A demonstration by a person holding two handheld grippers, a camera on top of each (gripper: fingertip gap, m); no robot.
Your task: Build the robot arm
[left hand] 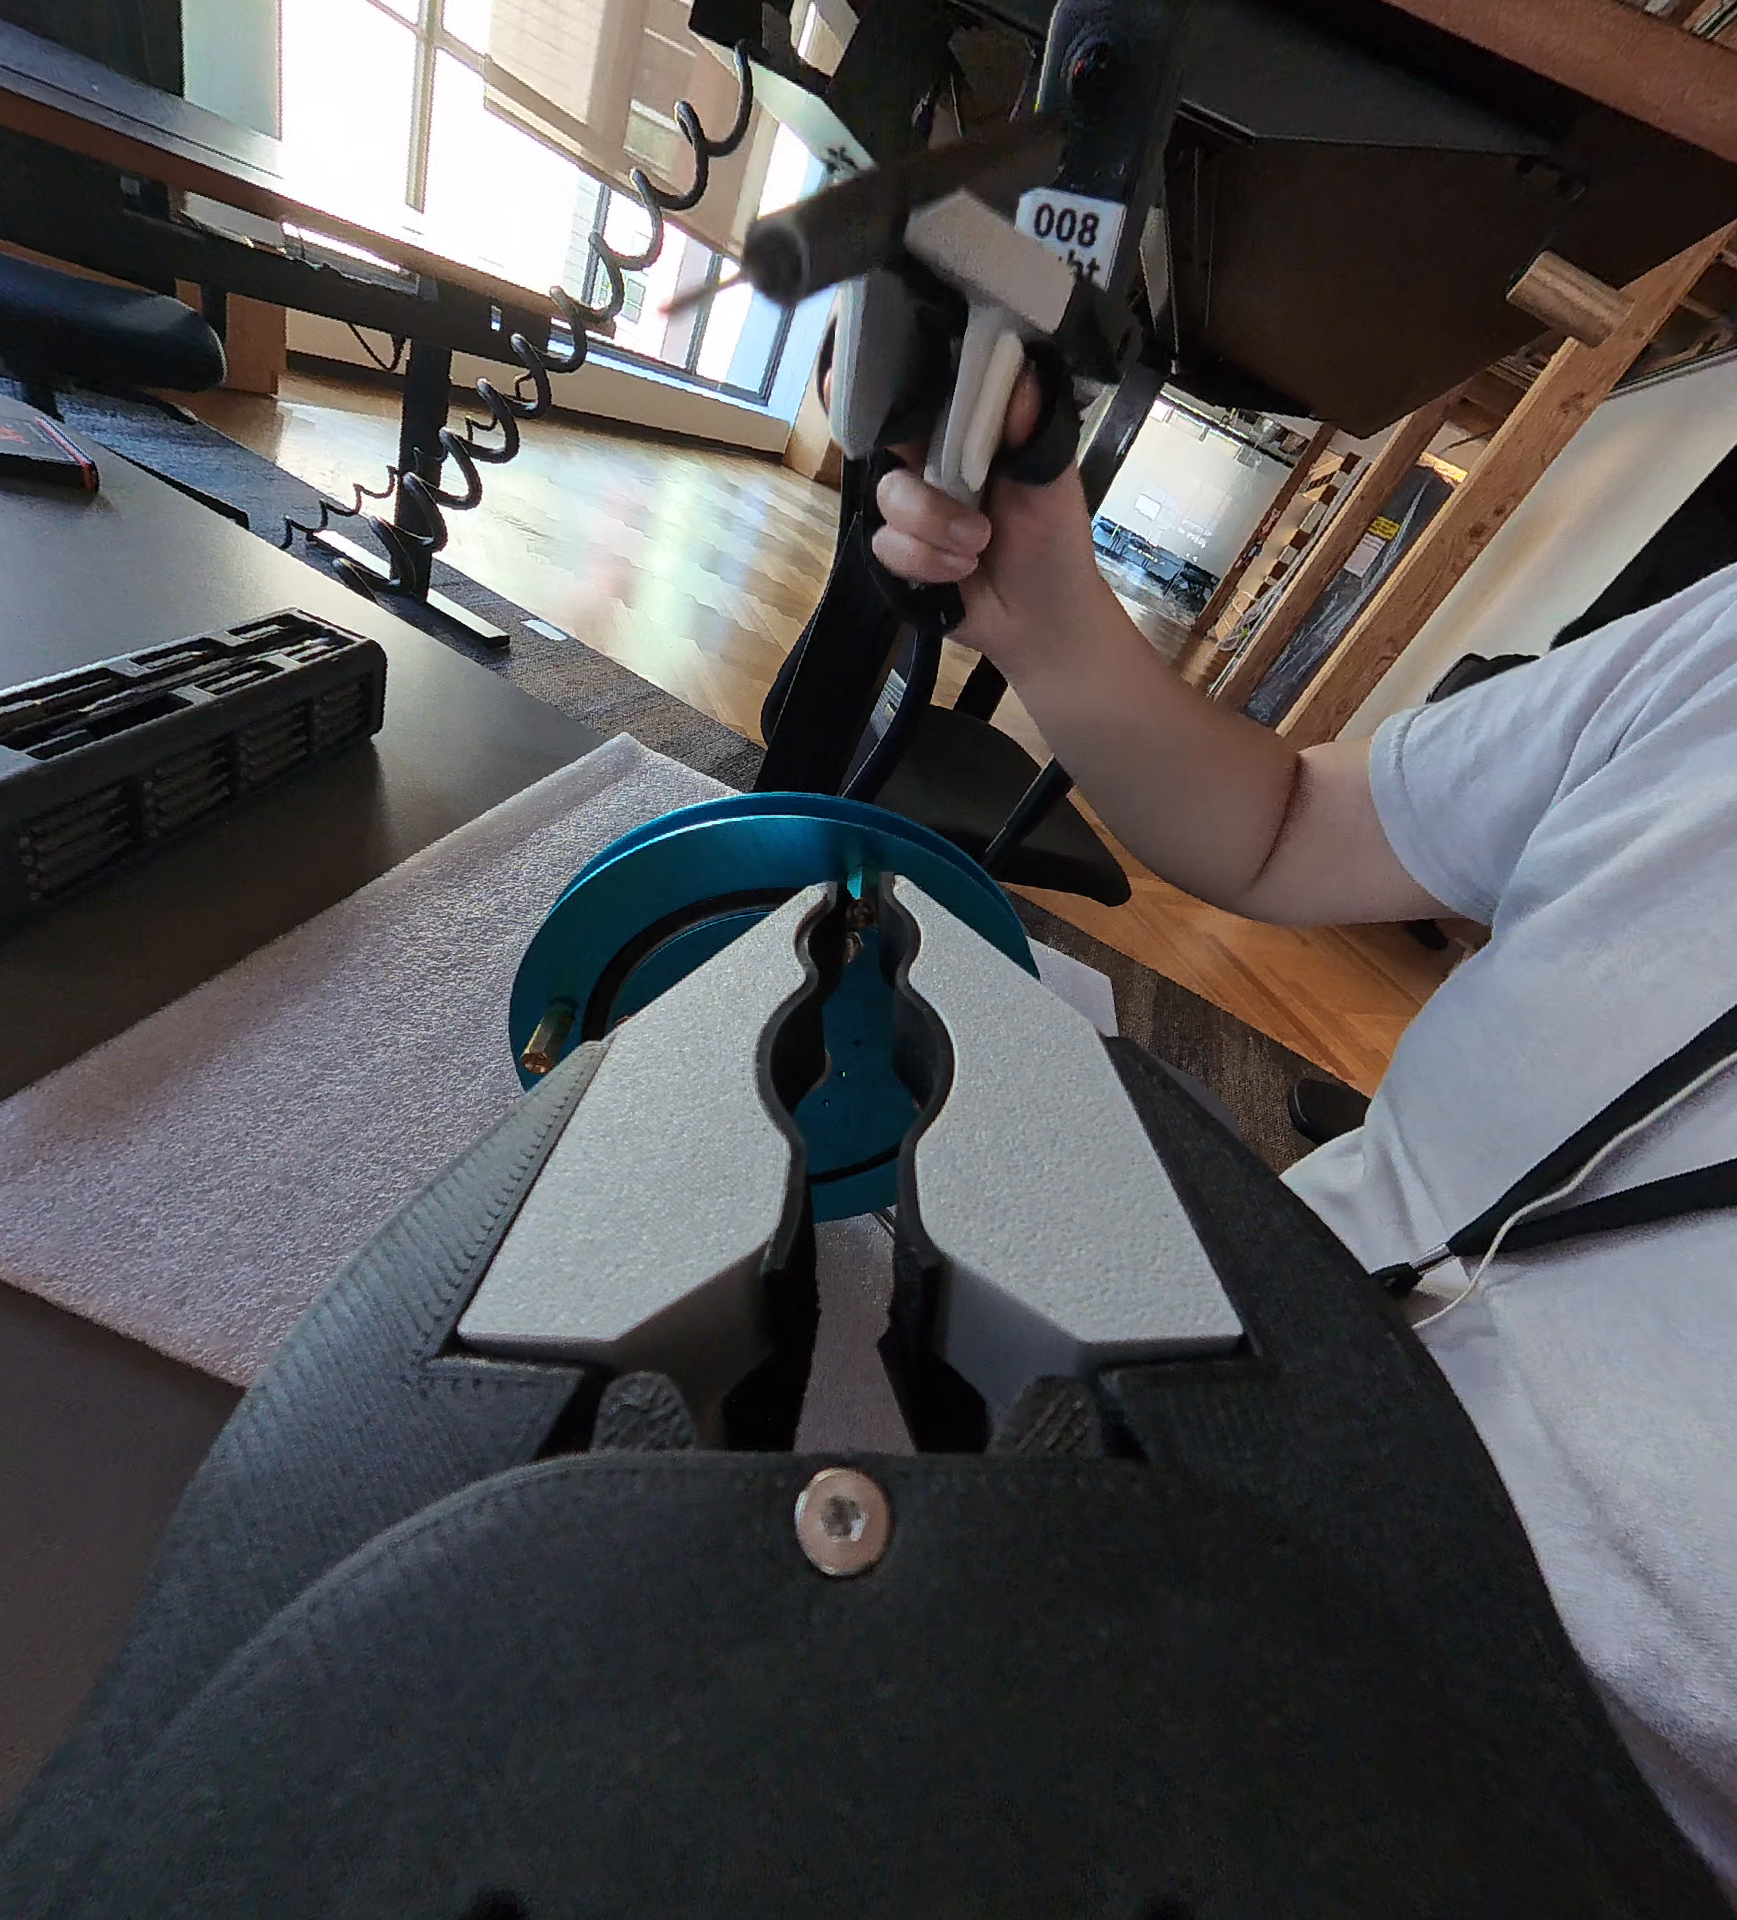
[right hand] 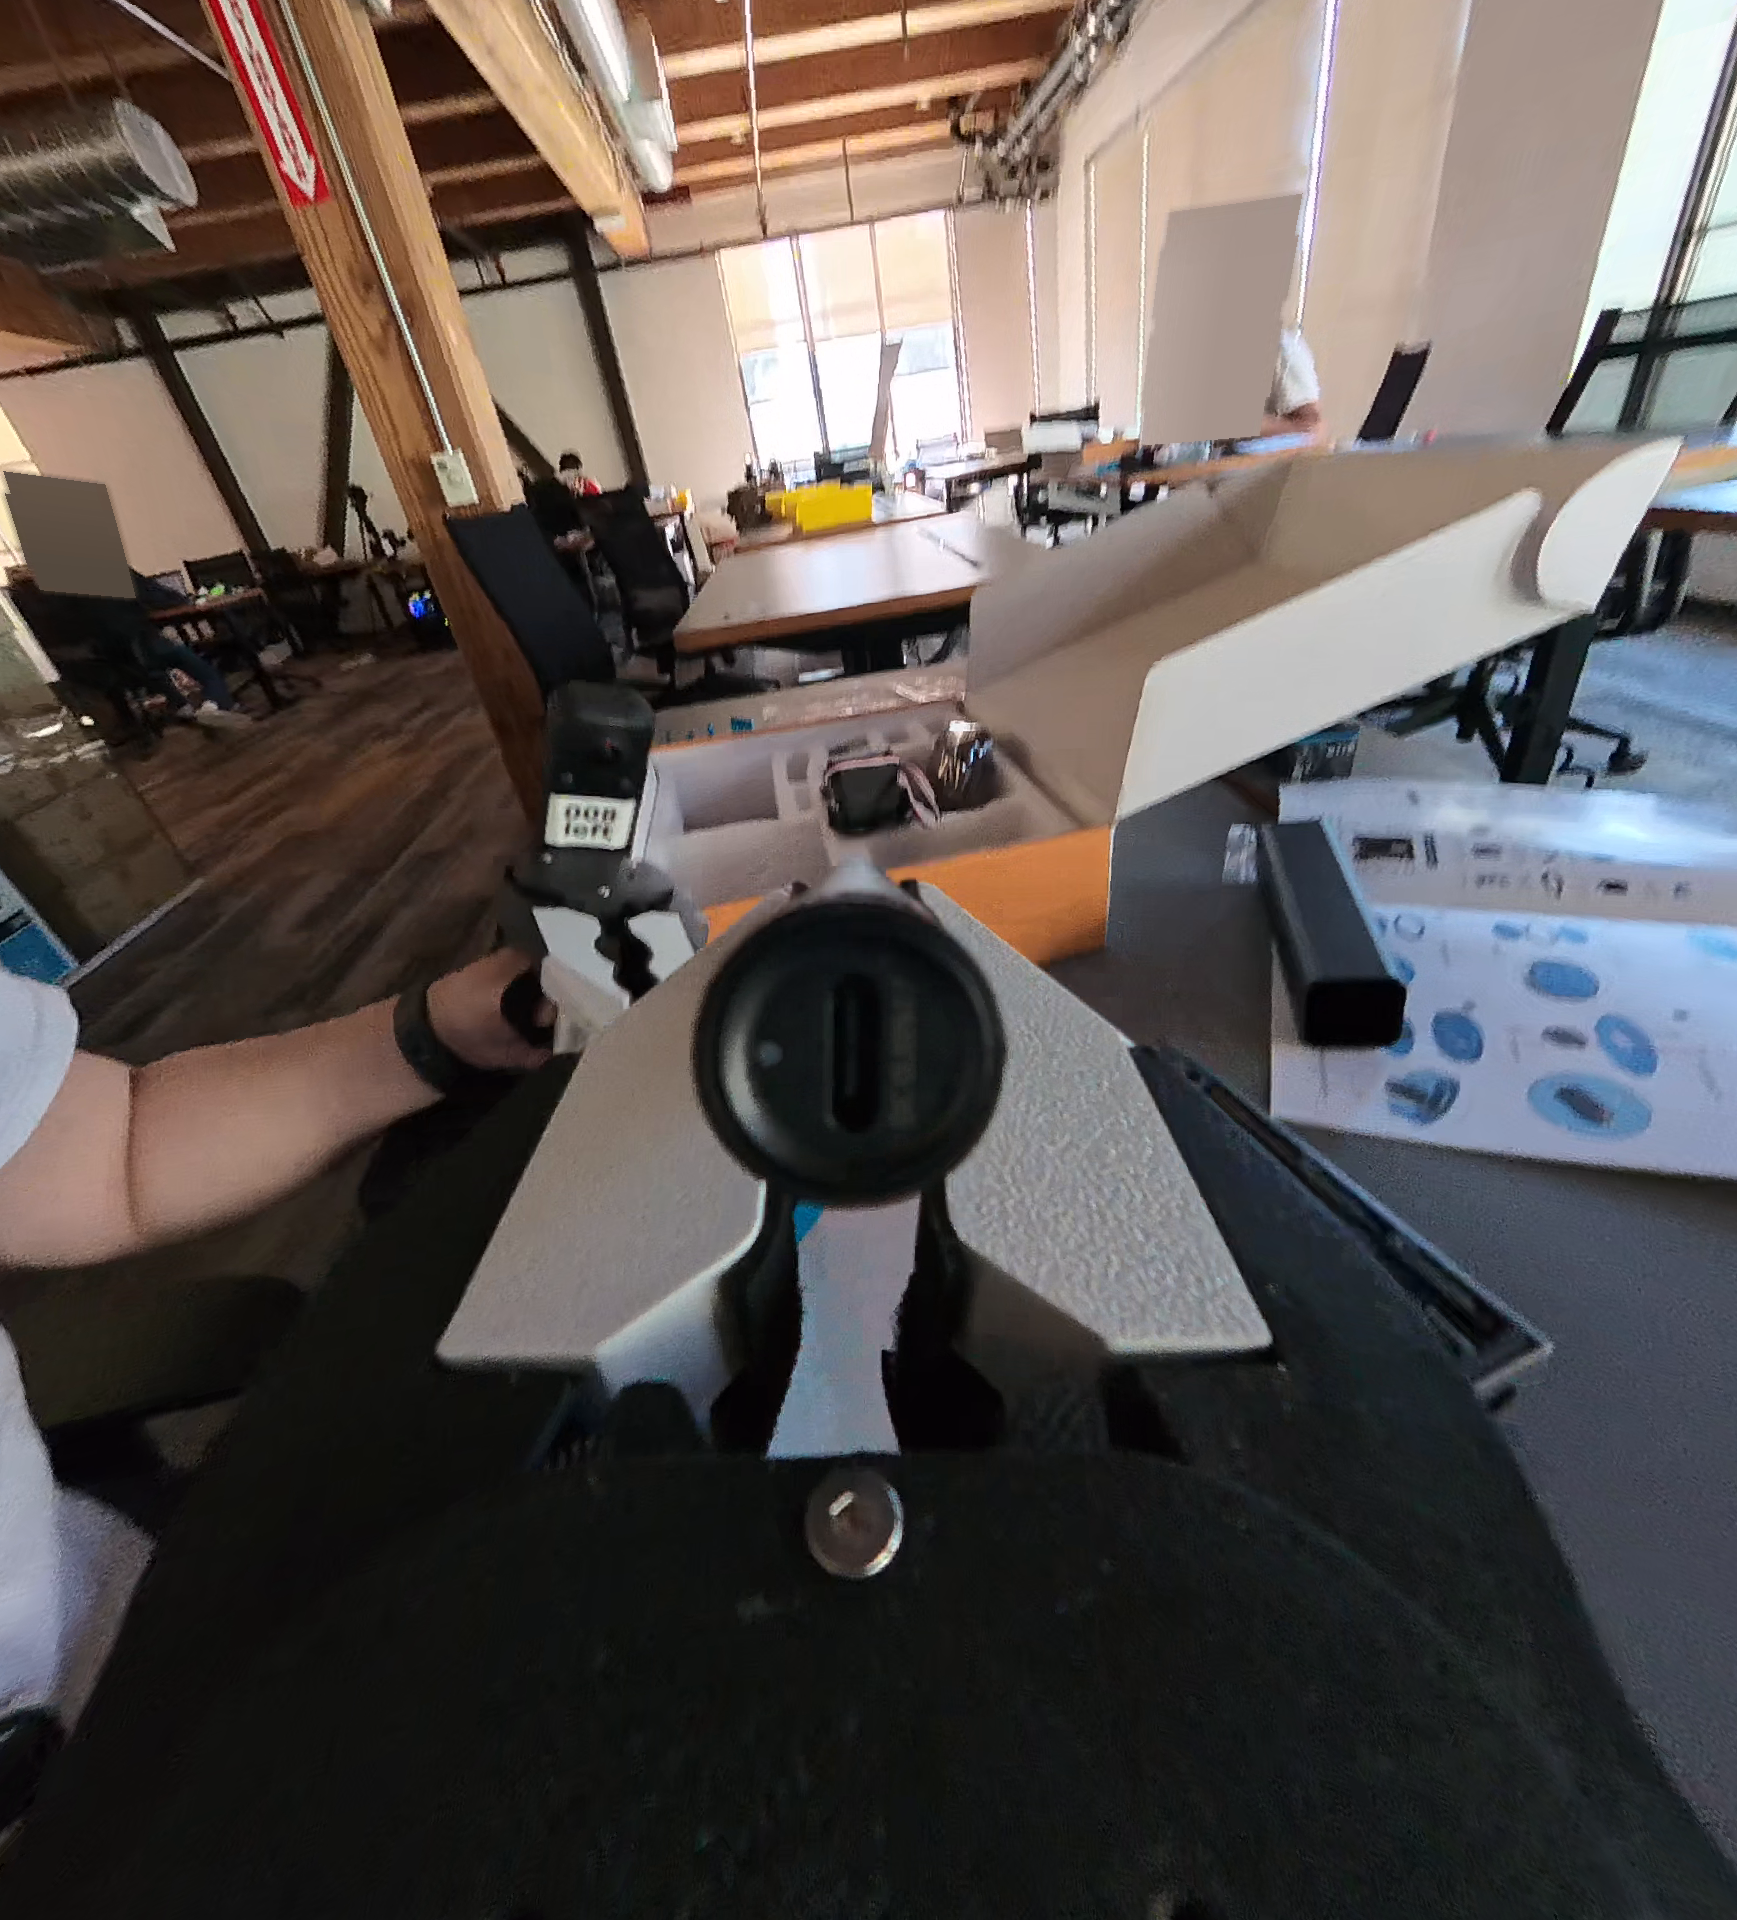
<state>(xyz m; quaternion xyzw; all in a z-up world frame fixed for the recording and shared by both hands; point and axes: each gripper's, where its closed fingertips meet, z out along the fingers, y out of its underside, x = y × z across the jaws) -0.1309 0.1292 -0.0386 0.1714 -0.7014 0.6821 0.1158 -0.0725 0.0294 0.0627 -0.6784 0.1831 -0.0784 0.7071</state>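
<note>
Left gripper (left hand: 859, 914): rough grey fingers pinched on shiny blue wheel (left hand: 635, 935), foam mat (left hand: 272, 1039) at 9 o'clock. Right gripper (right hand: 848, 904): clamped round black tube (right hand: 848, 1049).

Teal disc (left hand: 770, 883) on edge; black cylinder (right hand: 848, 1049) clamped.

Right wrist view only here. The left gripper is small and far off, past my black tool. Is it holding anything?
Observer: Yes. The left gripper is shut on a teal disc assembly, held on edge.
Operator: What's under it?
Observer: A white foam sheet on the dark table. I can't tell if the discs touch it.
Operator: I only see my tool's rear end. Is there a bit in it?
Observer: A thin, blurred bit sticks out of the front of the black tool in the right gripper.
</note>
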